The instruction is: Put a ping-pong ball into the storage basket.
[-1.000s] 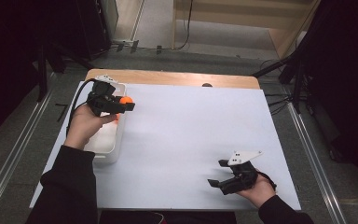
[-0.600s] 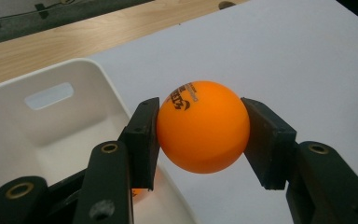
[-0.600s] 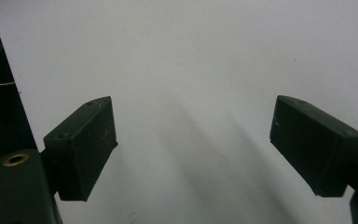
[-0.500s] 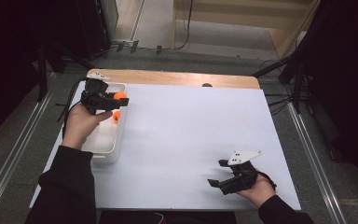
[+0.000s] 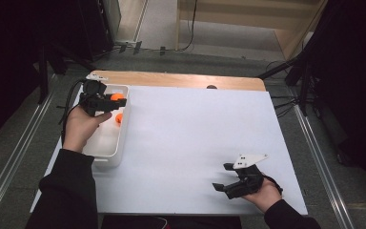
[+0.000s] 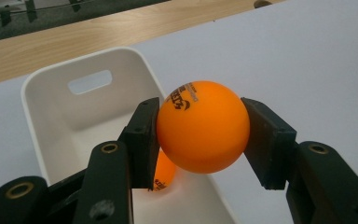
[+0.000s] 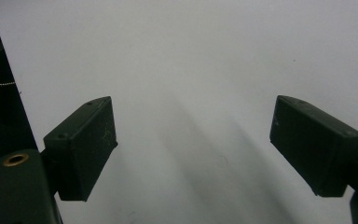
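Orange ball (image 6: 203, 126) pinched across its widest part between the pads of the left tool (image 6: 200, 140), held over the white bin (image 6: 93, 84) where a second ball (image 6: 164, 170) lies. Likely very light, hollow, smooth and slippery, so best squeezed gently at the equator. Right tool (image 7: 193, 149) spread wide and empty above the desk (image 7: 191, 56).

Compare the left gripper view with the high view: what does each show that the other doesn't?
Left gripper view alone: black print on the held orange ball, the pads pressed against its sides, and the handle slot in the white bin's end wall.

High view alone: the right gripper, open and empty over the white table, plus both forearms and the floor around.

Both: the left gripper holding that ball above the bin, a second orange ball inside it, and the wooden edge beyond.
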